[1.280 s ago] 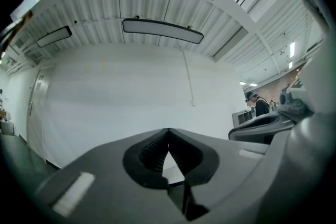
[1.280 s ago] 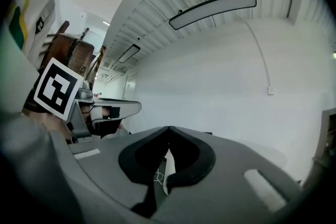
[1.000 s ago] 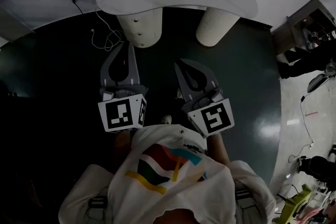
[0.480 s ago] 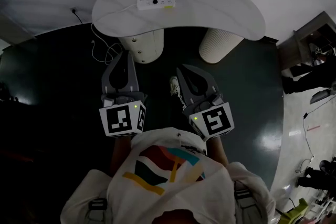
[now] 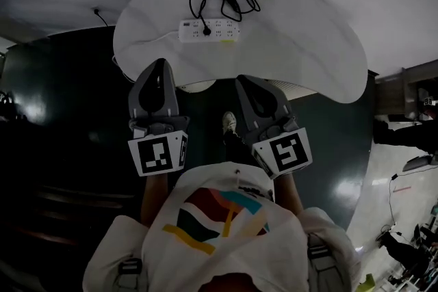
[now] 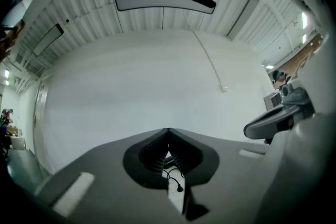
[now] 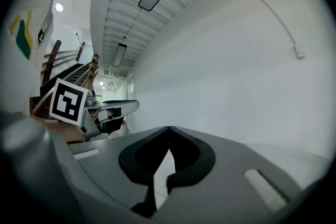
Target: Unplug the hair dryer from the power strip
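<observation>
A white curved table [image 5: 311, 31] stands on the dark floor [image 5: 61, 99].

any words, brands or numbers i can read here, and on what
No readable words, brands or numbers.
Left marker cube: black-and-white square pattern, no letters.
Right marker cube: the same.
Shirt: coloured stripes, no words.
Power strip: any print too small to read.
</observation>
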A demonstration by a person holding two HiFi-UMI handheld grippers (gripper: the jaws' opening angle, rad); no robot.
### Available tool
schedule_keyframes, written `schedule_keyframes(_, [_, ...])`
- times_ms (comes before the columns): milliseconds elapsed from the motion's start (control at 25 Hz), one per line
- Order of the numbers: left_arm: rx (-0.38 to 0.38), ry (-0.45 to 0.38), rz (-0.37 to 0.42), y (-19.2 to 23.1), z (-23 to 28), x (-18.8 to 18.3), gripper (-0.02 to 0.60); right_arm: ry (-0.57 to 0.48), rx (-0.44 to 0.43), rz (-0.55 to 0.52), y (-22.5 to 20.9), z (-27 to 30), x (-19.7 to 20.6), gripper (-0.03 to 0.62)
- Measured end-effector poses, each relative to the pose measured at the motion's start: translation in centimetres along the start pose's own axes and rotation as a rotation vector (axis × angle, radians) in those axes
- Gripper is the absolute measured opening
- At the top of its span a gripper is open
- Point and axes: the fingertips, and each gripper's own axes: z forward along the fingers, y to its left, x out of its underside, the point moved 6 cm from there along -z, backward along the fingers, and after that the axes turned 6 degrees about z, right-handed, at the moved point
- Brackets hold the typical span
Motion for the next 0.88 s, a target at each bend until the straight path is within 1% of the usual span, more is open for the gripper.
schedule_keyframes(120, [0.013, 0.049, 0.012, -0.1, 4.7, 1.5, 0.0, -0.005, -0.011, -0.004, -3.8, 4.0, -1.2, 0.013])
schedule_keyframes(200, [0.024, 0.088, -0.004, -0.2, 7.2, 2.4, 0.0, -0.01, -0.017, -0.008, -5.7, 6.3, -2.0, 0.013])
schedule_keyframes(280, [0.015, 0.093, -0.032, 0.2, 9.3, 3.0, 0.0, -0.011, -0.016, -0.019, -7.1, 8.5, -3.1, 0.013])
schedule_keyframes(400, [0.016, 0.079, -0.053, 1.1, 12.5, 2.7, 0.0, -0.024, -0.001, -0.028, -8.5, 11.1, -4.5, 0.014])
schedule_keyframes(600, [0.075, 0.087, -0.058, 2.7, 15.5, 3.8, 0.0, -0.037, 0.054, -0.012, -9.3, 13.3, -4.6, 0.012])
schedule_keyframes(680, [0.09, 0.083, -0.071, 3.7, 16.5, 4.3, 0.0, -0.058, 0.063, -0.009, -9.1, 14.2, -5.0, 0.013])
schedule_keyframes(760, [0.127, 0.099, -0.075, 4.4, 17.2, 4.9, 0.0, -0.074, 0.069, -0.014, -8.7, 14.8, -5.3, 0.012])
schedule_keyframes(880, [0.177, 0.12, -0.04, 5.1, 18.4, 6.0, 0.0, -0.07, 0.083, -0.021, -8.6, 15.7, -5.3, 0.013])
